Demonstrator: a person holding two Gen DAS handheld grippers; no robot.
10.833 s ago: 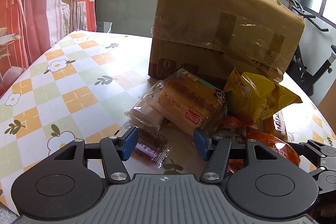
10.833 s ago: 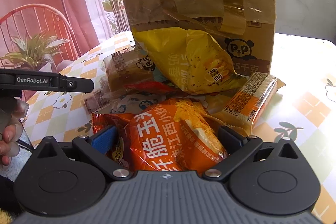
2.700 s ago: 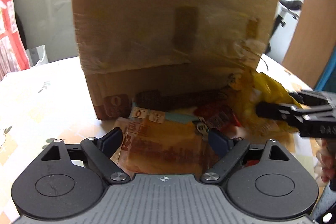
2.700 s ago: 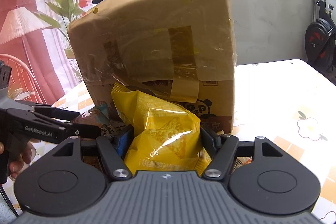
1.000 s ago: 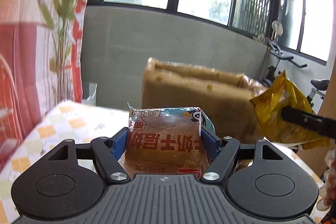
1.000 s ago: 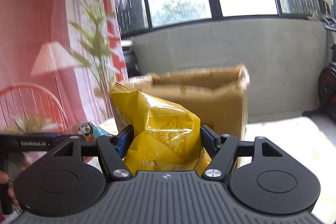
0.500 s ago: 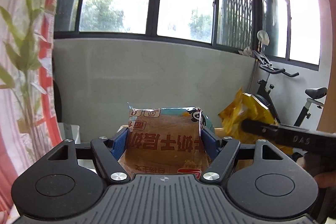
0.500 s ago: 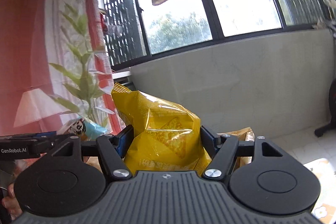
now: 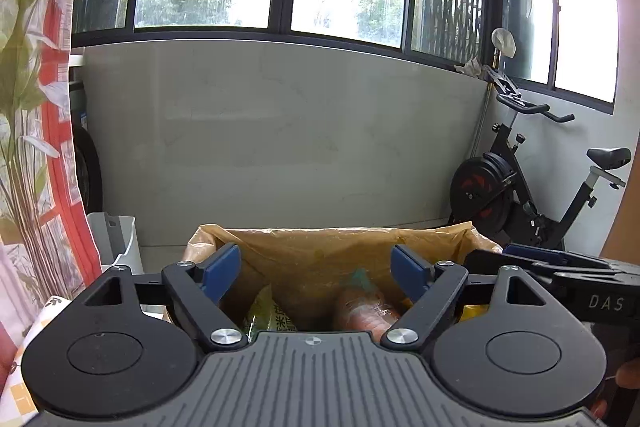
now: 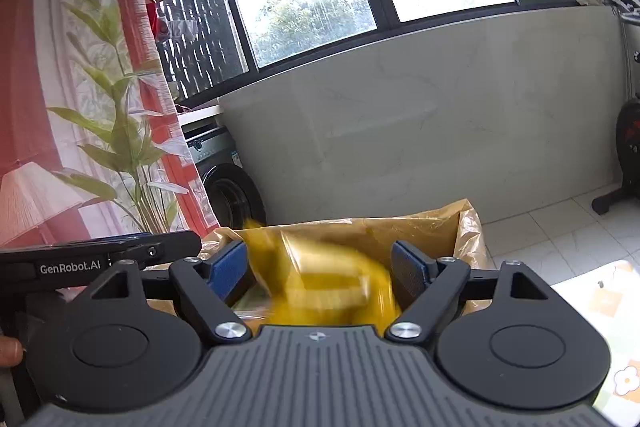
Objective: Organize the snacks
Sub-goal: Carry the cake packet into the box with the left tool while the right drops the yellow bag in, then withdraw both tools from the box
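The left hand-held gripper (image 9: pixel 316 273) hangs over the open cardboard box (image 9: pixel 340 247), its jaws spreading with nothing between them; the brown bread packet (image 9: pixel 362 309) lies below inside the box. The right hand-held gripper (image 10: pixel 320 273) is also opening, and the yellow chip bag (image 10: pixel 328 283), blurred, seems to be slipping down between its pads into the box. The risk, I judge, is the puffy bag catching the box rim or the other hand-held gripper close by and tumbling out onto the tabletop (image 10: pixel 600 299).
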